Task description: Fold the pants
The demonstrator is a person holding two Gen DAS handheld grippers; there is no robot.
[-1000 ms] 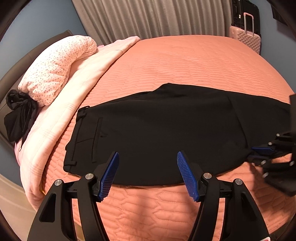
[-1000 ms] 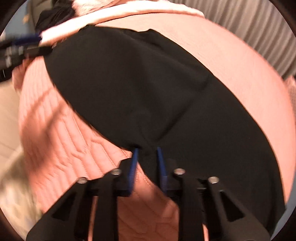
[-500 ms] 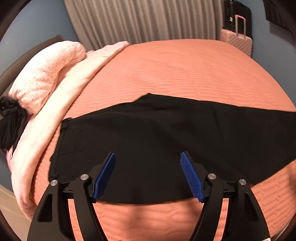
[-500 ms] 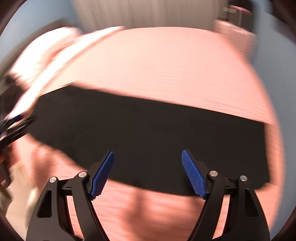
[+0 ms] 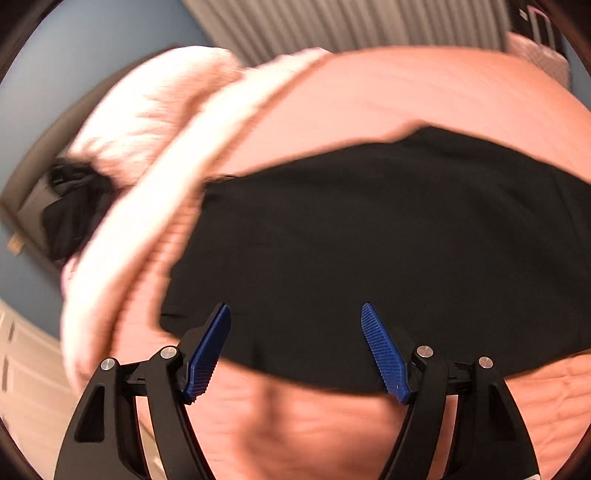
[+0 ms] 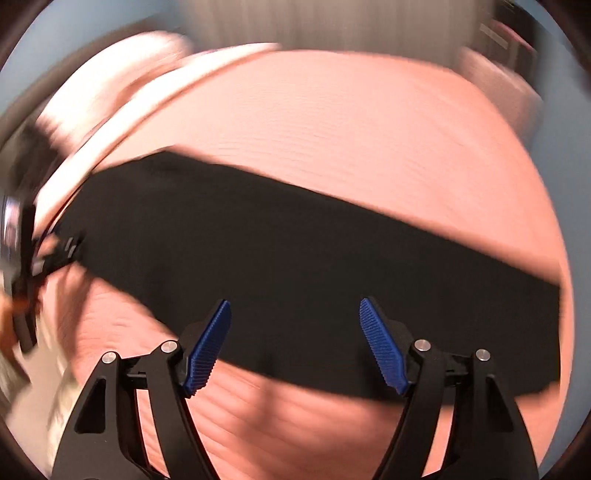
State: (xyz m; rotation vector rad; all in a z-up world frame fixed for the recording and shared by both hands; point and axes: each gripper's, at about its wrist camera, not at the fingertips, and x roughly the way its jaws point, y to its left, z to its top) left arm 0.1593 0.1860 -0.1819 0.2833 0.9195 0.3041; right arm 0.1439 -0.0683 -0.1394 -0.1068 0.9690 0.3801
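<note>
Legible text: none was found | labels, brands, numbers, signs: none could be read | both views were blurred

Both views motion-blurred, right wrist more so; bedspread (image 5: 424,96) quilting smeared, curtain (image 6: 332,22) washed to streaks; only the gripper fingers (image 5: 384,354) stay sharp in each. Light warm, even, moderately bright; source not visible. Soft shadows on the bedspread near the lower edge; pants (image 6: 295,258) read flat black, no detail. Strong fisheye bending; dark vignette at corners.
</note>
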